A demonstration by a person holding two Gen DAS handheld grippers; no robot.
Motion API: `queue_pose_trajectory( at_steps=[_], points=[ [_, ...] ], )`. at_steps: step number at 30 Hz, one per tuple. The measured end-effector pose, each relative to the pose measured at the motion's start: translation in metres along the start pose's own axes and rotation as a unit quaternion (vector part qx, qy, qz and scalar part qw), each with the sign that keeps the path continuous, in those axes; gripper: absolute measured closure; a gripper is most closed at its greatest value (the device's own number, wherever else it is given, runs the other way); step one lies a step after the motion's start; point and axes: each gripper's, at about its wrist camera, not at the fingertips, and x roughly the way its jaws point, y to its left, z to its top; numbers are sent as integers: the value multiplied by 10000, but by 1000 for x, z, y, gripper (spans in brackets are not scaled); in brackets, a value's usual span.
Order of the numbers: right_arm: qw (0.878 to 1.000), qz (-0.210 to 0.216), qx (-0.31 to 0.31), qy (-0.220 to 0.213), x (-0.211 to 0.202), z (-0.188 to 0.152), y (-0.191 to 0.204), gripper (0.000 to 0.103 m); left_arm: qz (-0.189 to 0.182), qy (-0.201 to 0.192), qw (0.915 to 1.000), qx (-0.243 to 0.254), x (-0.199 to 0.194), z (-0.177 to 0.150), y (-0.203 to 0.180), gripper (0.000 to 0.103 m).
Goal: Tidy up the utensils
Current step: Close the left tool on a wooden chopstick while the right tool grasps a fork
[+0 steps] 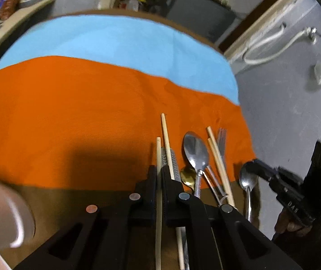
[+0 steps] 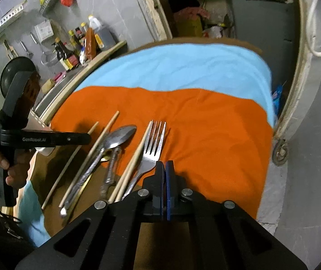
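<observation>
On the orange cloth (image 2: 205,121), at its six o'clock edge, utensils are lying jumbled, unsorted. Left tool (image 1: 159,175) is pinching one chopstick (image 1: 158,155), its long axis running six to twelve o'clock. Right tool (image 2: 165,168) is sitting fully closed, empty, beside the fork (image 2: 154,146), tines pointing to twelve. Sorting is barely starting.

The utensils lie side by side at the orange cloth's (image 2: 205,130) near edge: chopsticks (image 2: 88,157) leftmost, spoon (image 2: 120,135) between, fork (image 2: 153,148) rightmost; the blue cloth (image 2: 182,67) lies behind.
</observation>
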Motion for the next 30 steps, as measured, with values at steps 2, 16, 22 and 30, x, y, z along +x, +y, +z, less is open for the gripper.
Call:
queue_pose_trajectory(
  at_steps=[2, 16, 22, 30],
  points=[
    [10000, -38, 22, -71, -7, -4, 4, 101, 10, -240, 9997, -24, -14, -8, 0, 98],
    [9882, -1039, -137, -1119, -89, -9, 84, 101, -59, -1738, 9848, 22, -131, -39, 23, 98],
    [9707, -1486, -506, -1822, -126, 13, 145, 101, -171, -2341, 9719, -158, -183, -33, 51, 98],
    [9515, -1407, -638, -2659, -144, 50, 226, 101, -100, -3123, 9492, -364, -250, -18, 107, 98]
  ],
)
